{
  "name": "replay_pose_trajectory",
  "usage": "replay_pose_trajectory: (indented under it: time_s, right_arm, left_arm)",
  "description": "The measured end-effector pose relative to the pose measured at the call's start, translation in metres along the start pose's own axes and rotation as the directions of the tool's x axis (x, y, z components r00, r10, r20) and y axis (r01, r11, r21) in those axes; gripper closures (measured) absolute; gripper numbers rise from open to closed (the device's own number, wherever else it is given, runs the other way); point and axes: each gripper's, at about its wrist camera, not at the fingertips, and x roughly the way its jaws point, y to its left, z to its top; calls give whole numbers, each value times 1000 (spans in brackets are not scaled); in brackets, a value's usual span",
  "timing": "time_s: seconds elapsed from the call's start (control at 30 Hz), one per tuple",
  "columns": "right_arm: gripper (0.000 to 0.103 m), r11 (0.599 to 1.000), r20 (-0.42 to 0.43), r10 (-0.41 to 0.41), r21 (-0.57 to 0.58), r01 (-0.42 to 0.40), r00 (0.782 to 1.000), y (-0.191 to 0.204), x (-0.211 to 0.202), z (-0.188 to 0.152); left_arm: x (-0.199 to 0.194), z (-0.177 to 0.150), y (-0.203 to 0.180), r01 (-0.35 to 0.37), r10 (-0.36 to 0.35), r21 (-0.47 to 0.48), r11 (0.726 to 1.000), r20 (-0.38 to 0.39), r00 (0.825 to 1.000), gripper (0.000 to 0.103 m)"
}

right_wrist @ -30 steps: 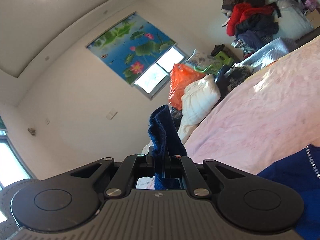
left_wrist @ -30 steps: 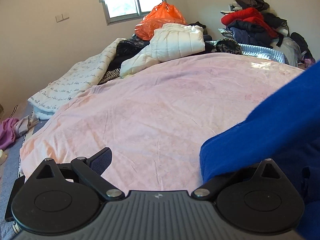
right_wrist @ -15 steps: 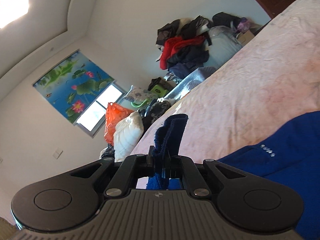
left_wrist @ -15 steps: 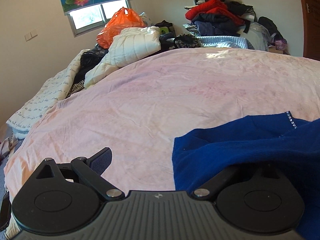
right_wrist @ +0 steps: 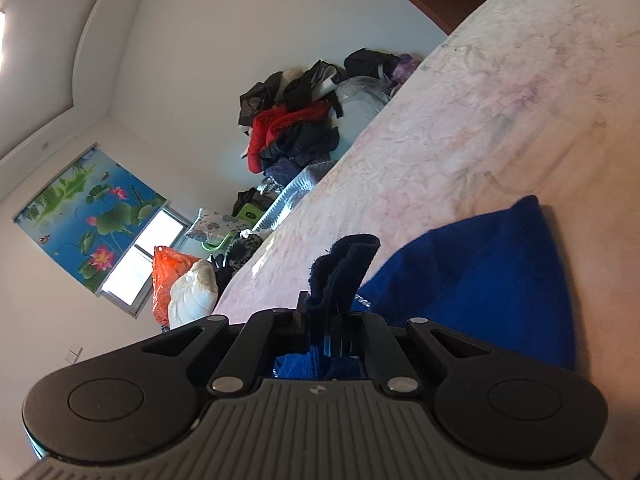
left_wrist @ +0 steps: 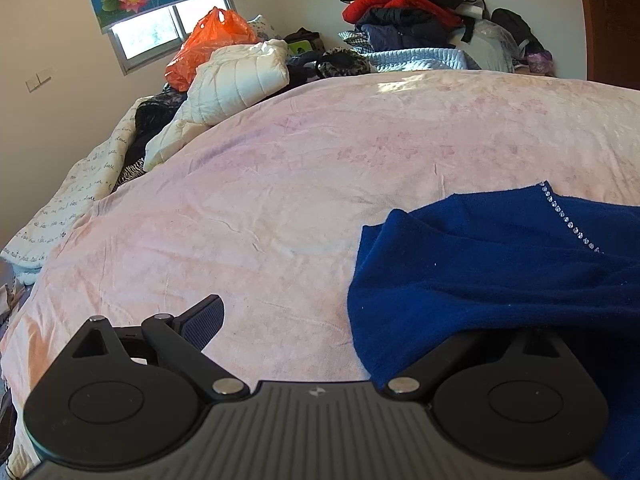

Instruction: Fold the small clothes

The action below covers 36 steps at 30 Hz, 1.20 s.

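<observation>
So right up close, my right gripper (right_wrist: 326,322) has its jaws pinched tight on a bunched edge of the fuzzy royal-blue fleece garment (right_wrist: 480,276), with a tuft of dark blue poking up between the fingers. My left gripper (left_wrist: 320,320) is spread wide and holding nothing; only its left finger pad (left_wrist: 202,320) shows, because the blue fleece (left_wrist: 500,272) is draped over the right finger. What's changed in the last second: the garment was hanging up in the air off my right hand, and now it's come down so most of it lies flat on the pale pink bedspread (left_wrist: 300,184), with the little line of rhinestones (left_wrist: 568,220) along one edge now visible in the left view. The right camera has also tipped from looking at ceiling and window toward the bed surface. So I'd say the laying-out step is pretty much done and the actual folding can start, probably with the left hand grabbing that near corner, though it needs to slip out from under the cloth first. Further back there's a puffy cream quilted jacket (left_wrist: 240,76), an orange plastic bag (left_wrist: 208,44), and a heap of red and dark clothes (left_wrist: 404,4) against the far wall, none of it touched yet.
</observation>
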Motion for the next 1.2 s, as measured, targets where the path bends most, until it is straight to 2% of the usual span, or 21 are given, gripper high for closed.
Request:
replay_pose_trajectory:
  time_s: [0.13,0.5,0.67,0.87,0.93,0.97,1.0,1.07,1.13,1.17,1.2]
  right_arm:
    - [91,998,-20,-55,-6,55,998,-12,1,-9]
    - [91,993,-36,-107,-48,105,994,-18,-5,-18]
    - [91,987,-40,-135,-93,131,990,-13,-7,-18]
    - [90,974,-85,-193,-140,181,977,-16,-12,-24]
    - [86,972,-108,-207,-132,193,972,-20,-13,-24]
    - [75,978,-117,-186,-114,173,976,-23,-14,-23]
    - [69,985,-118,-158,-94,147,980,-25,-15,-22]
    - [64,990,-106,-136,-62,130,985,-27,-15,-19]
    - [69,990,-109,-133,-67,127,985,-27,-8,-15]
    - [74,988,-111,-145,-75,137,983,-27,-3,-15]
    - [89,984,-114,-164,-84,155,980,-26,1,-14]
  left_arm:
    - [2,-3,5,-12,12,-2,1000,-7,1000,3]
    - [15,-7,17,-32,31,-19,999,-50,998,3]
    - [10,-10,29,-13,12,-19,1000,-43,999,3]
    - [12,-22,38,51,-47,40,998,-85,995,2]
    - [6,-26,37,65,-60,75,995,-74,995,2]
    - [3,-28,36,63,-57,93,994,-62,996,2]
    - [0,-30,34,54,-50,117,992,-42,998,2]
    - [-4,-34,28,28,-29,168,985,6,1000,2]
    - [-2,-35,23,-3,-7,210,978,45,999,2]
    - [1,-36,22,-17,3,214,977,64,998,0]
    - [4,-35,23,-32,14,216,976,84,996,0]
